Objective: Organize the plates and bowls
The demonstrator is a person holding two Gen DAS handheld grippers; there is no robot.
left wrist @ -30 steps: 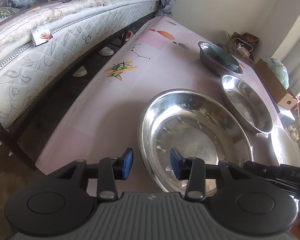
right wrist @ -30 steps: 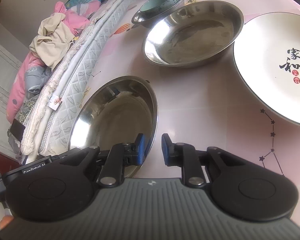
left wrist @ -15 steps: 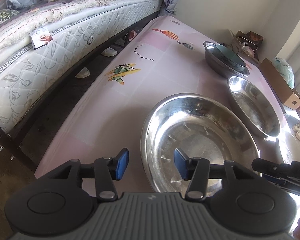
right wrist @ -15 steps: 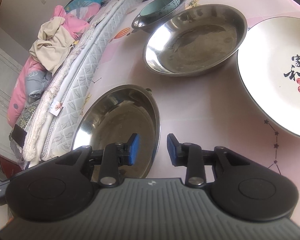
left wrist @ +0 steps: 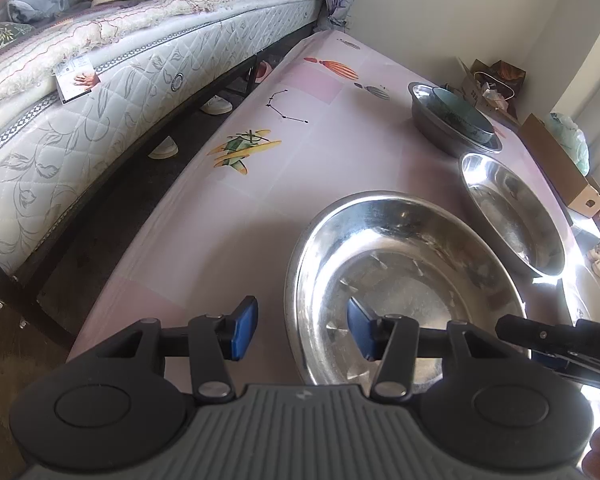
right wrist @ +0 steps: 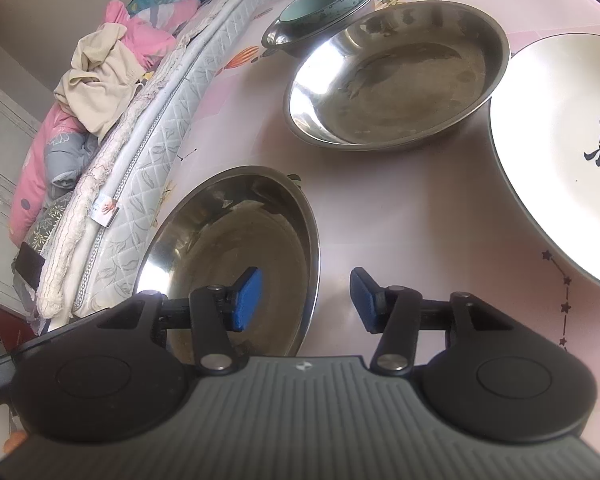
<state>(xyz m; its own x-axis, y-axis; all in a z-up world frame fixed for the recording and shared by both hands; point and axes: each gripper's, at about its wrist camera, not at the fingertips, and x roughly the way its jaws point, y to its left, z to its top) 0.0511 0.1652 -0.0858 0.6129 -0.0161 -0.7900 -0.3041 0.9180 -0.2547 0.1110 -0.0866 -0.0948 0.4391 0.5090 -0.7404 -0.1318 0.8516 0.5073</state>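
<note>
The pink patterned tabletop [right wrist: 400, 216] is being occupied by a wide white ceramic plate with black characters [right wrist: 548, 128], two large shallow steel bowls [left wrist: 404, 280] [right wrist: 396, 80], and a smaller steel bowl [right wrist: 284, 40] in which a pale teal ceramic bowl [right wrist: 320, 4] is being held. The near steel bowl's rim is being straddled by both grippers, untouched: the left gripper [left wrist: 302, 328] is being held apart, the right gripper [right wrist: 306, 300] is being opened.

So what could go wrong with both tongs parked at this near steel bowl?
1. The right tongs, opening, straddle the near steel bowl's thin rim; a shallow bite could slip off.
2. The left tongs straddle the opposite rim, so uneven lifting may tilt it.
3. The second steel bowl nearly touches the white plate; a nudge could knock them together.
</note>
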